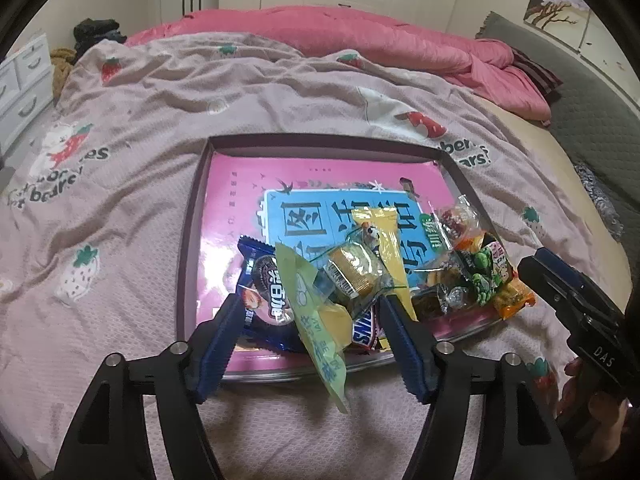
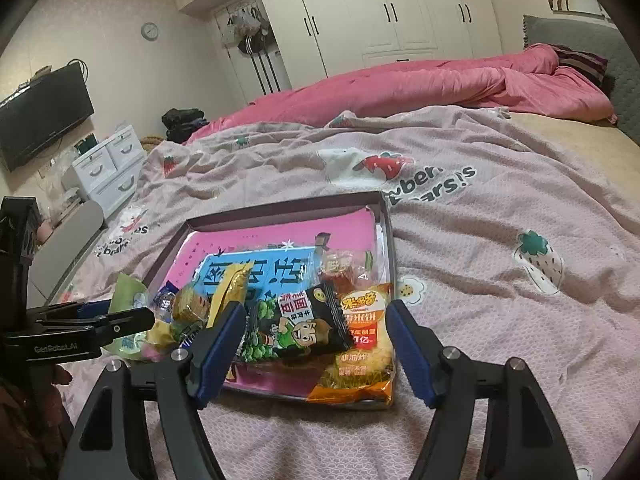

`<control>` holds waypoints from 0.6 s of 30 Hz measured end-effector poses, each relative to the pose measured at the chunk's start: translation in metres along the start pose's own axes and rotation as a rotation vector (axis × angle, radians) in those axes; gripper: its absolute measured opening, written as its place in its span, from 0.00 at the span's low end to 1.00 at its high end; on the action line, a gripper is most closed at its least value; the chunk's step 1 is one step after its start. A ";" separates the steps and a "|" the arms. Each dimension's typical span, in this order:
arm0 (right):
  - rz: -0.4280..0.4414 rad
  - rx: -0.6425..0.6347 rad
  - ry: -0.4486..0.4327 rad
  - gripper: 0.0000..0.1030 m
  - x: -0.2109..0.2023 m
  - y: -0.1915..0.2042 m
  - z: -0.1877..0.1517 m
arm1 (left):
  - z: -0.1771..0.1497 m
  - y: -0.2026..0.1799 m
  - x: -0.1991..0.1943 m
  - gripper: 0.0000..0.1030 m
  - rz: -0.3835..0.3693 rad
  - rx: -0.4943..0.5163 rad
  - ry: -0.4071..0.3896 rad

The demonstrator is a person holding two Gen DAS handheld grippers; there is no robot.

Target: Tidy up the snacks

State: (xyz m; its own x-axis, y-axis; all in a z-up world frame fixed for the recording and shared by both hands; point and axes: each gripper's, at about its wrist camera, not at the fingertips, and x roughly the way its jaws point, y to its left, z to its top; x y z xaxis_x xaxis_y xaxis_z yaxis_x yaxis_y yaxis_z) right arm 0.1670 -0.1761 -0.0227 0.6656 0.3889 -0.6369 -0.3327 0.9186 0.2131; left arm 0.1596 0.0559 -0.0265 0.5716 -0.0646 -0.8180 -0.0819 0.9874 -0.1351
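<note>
A shallow dark-rimmed tray (image 1: 192,208) with a pink and blue printed floor lies on the bed. Snacks are heaped in its near corner: a blue Oreo pack (image 1: 268,280), a pale green packet (image 1: 304,292) hanging over the near rim, a Snickers bar (image 1: 364,328), a gold cake in clear wrap (image 1: 354,270) and a yellow packet (image 1: 384,232). My left gripper (image 1: 311,308) stands open astride the green packet, its pads apart from it. My right gripper (image 2: 316,312) is open over a black cartoon packet (image 2: 304,324) and an orange rice-cracker bag (image 2: 360,344) that overhangs the rim.
The bed wears a pink strawberry-print cover (image 2: 480,280), with a rumpled pink quilt (image 2: 400,84) along its far side. A white drawer unit (image 2: 108,168) and a wall TV (image 2: 44,116) stand to the left. Wardrobe doors (image 2: 380,4) fill the back wall.
</note>
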 end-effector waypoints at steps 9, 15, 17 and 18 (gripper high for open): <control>-0.007 -0.018 -0.055 0.78 -0.017 0.006 0.002 | -0.001 -0.001 -0.016 0.75 0.016 0.000 -0.036; -0.014 -0.033 -0.076 0.83 -0.029 0.013 0.000 | -0.004 0.000 -0.029 0.75 0.022 -0.002 -0.057; -0.014 -0.035 -0.074 0.85 -0.032 0.016 -0.002 | -0.006 0.000 -0.033 0.75 0.022 -0.002 -0.060; -0.018 -0.035 -0.075 0.85 -0.034 0.017 -0.003 | -0.008 0.000 -0.035 0.75 0.022 -0.001 -0.060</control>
State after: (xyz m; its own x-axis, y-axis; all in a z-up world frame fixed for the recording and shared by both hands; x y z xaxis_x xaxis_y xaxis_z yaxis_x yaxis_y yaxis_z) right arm 0.1369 -0.1739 0.0005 0.7193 0.3779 -0.5830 -0.3426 0.9229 0.1756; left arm 0.1337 0.0569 -0.0023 0.6172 -0.0337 -0.7861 -0.0958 0.9884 -0.1176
